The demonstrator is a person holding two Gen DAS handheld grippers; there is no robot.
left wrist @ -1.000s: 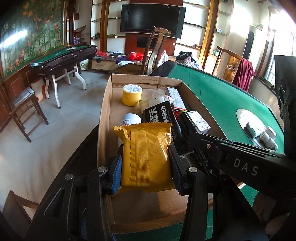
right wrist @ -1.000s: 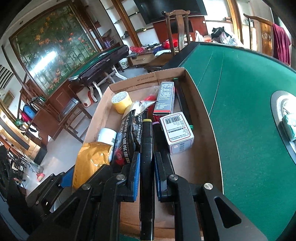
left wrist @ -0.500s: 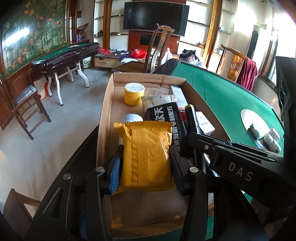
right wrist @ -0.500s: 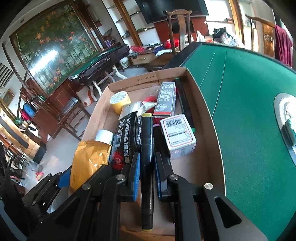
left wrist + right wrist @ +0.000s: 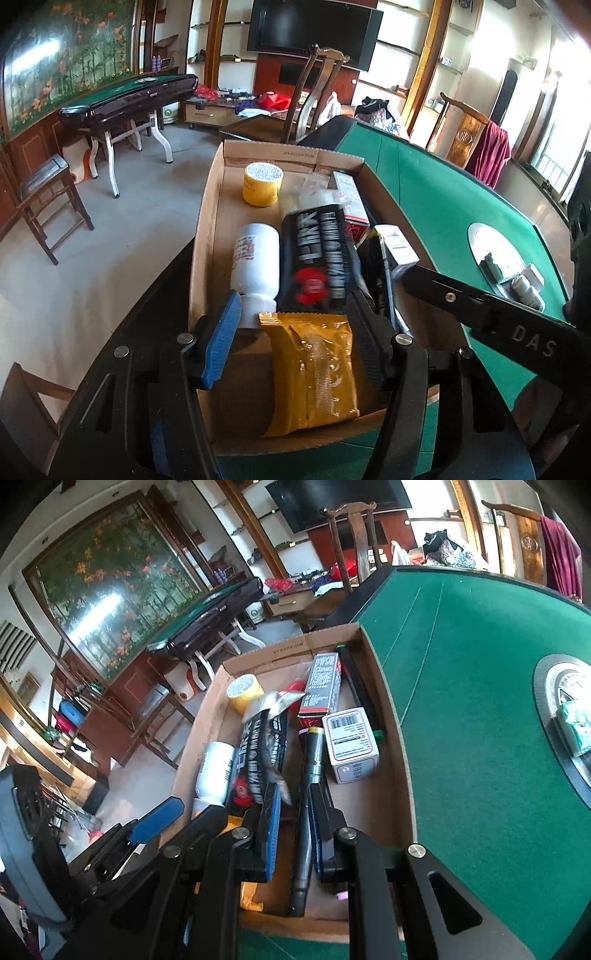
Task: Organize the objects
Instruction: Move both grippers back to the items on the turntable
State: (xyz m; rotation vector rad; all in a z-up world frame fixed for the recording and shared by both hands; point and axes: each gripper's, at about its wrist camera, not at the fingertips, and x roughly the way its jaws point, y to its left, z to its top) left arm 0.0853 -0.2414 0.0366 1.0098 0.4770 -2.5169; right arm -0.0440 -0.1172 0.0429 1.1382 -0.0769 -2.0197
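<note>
Yellow packet (image 5: 314,373) lies flat at the near end of the cardboard box (image 5: 207,236), between the left gripper's (image 5: 291,343) jaws, which are opening and no longer squeeze it. Lift that gripper straight up so the packet stays put. The right gripper (image 5: 295,834) is pinched narrow on a dark pen (image 5: 308,794), maybe a marker. Its tip end is blurry.

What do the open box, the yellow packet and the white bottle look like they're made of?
Box: plain brown corrugated cardboard, matte, with cut edges and folded flaps. Yellow packet: probably plastic or foil film, glossy, crinkled, with a ridged sealed seam. White bottle: likely smooth plastic, slightly shiny, with a printed label; its contents can't be seen.
</note>
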